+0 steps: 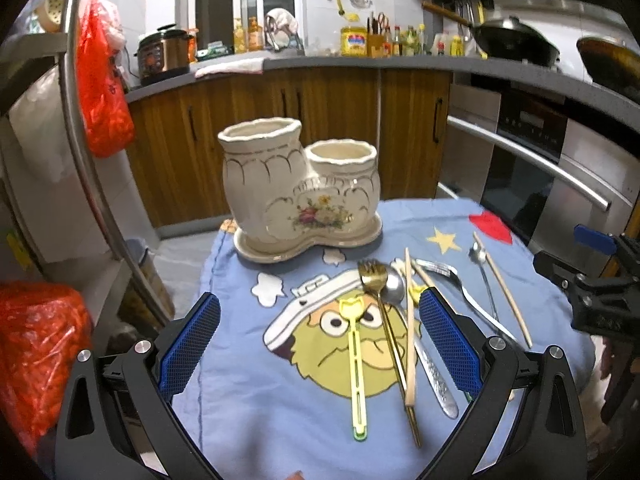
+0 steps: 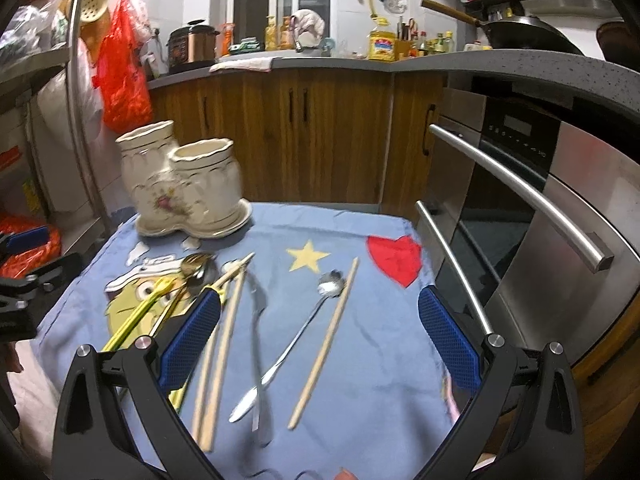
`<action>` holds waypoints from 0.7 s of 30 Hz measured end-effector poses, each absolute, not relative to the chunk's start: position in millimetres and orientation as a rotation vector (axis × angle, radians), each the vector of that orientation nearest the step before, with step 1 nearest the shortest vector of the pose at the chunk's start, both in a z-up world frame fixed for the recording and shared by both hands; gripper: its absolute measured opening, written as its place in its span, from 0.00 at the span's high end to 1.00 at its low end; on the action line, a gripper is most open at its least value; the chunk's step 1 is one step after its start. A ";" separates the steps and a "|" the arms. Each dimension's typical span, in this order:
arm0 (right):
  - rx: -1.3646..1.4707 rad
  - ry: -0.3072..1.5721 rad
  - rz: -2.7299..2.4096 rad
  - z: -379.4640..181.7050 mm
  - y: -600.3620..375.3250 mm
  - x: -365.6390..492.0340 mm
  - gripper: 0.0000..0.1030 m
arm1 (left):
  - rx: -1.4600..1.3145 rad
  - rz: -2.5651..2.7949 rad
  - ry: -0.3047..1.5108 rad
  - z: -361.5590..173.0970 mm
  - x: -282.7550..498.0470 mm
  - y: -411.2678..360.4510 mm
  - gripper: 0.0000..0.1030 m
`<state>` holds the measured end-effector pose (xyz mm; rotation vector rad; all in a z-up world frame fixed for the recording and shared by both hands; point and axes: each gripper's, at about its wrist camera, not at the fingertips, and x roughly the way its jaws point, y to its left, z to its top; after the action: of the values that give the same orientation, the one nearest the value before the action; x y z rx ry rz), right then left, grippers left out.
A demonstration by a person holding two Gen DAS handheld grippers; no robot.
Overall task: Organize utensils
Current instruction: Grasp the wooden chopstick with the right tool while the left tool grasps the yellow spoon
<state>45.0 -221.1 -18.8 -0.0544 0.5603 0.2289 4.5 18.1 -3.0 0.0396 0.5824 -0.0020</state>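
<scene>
Hovering wide open and empty, left tool (image 1: 320, 344), right tool (image 2: 320, 340), glossy scalloped ceramic holder (image 1: 300, 188), slim metal spoon (image 2: 304, 328)

Dim indoor kitchen light with a warm cast. Both fisheye views bend straight lines and darken to black at the corners. The right wrist view is softly blurred, especially the ceramic holder (image 2: 182, 188). Glare streaks the steel oven handle (image 2: 516, 188) and pole (image 1: 86, 132).

both grippers (image 1: 319, 344) (image 2: 319, 340) hover, fingers spread.
</scene>
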 end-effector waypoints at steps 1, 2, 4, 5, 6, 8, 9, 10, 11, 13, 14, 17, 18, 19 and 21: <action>-0.049 0.563 0.220 -19.9 -224.5 50.1 0.05 | 0.042 0.000 0.574 -2.0 4.7 19.5 0.04; -0.045 0.567 0.211 -21.0 -227.7 55.4 0.05 | 0.043 0.004 0.564 -1.0 5.9 21.0 0.04; -0.045 0.573 0.198 -23.0 -231.1 63.0 0.05 | 0.032 0.011 0.549 -0.3 7.4 24.3 0.04; -0.048 0.573 0.192 -23.6 -232.2 65.6 0.05 | 0.031 0.019 0.543 -0.2 7.6 25.7 0.04; -0.060 0.578 0.182 -25.3 -233.1 69.6 0.05 | 0.036 0.029 0.539 -0.5 8.4 27.1 0.04; -0.090 0.599 0.177 -29.6 -233.1 77.6 0.05 | 0.047 0.046 0.543 -1.6 11.4 28.7 0.04; -0.096 0.617 0.179 -32.6 -233.8 83.1 0.05 | 0.046 0.045 0.549 -2.2 12.3 29.7 0.04; -0.090 0.641 0.184 -36.1 -235.3 88.8 0.05 | 0.042 0.037 0.559 -2.9 13.9 30.1 0.04; -0.083 0.652 0.185 -38.4 -236.5 91.4 0.05 | 0.043 0.046 0.564 -3.4 14.6 30.2 0.04; -0.085 0.682 0.175 -44.9 -237.5 98.4 0.06 | 0.044 0.058 0.567 -4.1 14.4 31.6 0.04; -0.092 0.696 0.175 -48.6 -237.1 101.4 0.07 | 0.041 0.067 0.570 -4.5 14.2 33.3 0.04; -0.118 0.729 0.188 -57.5 -232.3 106.3 0.23 | -0.002 0.060 0.573 -5.3 15.0 42.5 0.04; -0.127 0.740 0.190 -61.0 -230.6 108.2 0.28 | -0.012 0.059 0.578 -6.1 15.2 44.5 0.04; -0.128 0.757 0.193 -64.7 -229.4 110.5 0.33 | -0.027 0.054 0.582 -6.8 16.4 48.0 0.04; -0.115 0.788 0.206 -70.5 -227.6 113.8 0.41 | -0.031 0.049 0.581 -8.4 16.7 50.0 0.04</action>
<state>113.8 -227.6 -70.5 -0.1149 0.7880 0.2064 16.7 50.0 -8.4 -0.0305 0.5810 0.0494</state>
